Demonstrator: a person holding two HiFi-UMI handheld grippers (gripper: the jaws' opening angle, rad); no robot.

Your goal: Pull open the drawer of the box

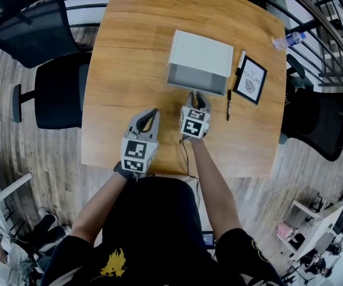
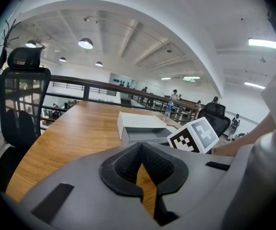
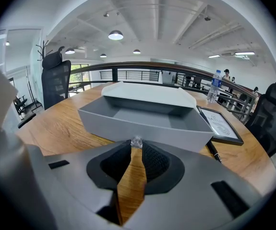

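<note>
Drawer (image 3: 142,127) — grey, boxy, open, right tongs (image 3: 136,147) pinching its clear knob (image 3: 136,141), left tongs (image 2: 140,146) closed

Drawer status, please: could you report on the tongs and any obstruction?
Right tongs shut on knob. Left tongs shut, empty. Drawer partly open. Pen alongside, not blocking.

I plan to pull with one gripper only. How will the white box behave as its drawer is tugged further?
Probably light: the box looks thin-walled and the drawer is empty, so it may slide on the smooth table. Nothing braces it; the left gripper is away from it. The small clear knob in the right gripper could slip.
</note>
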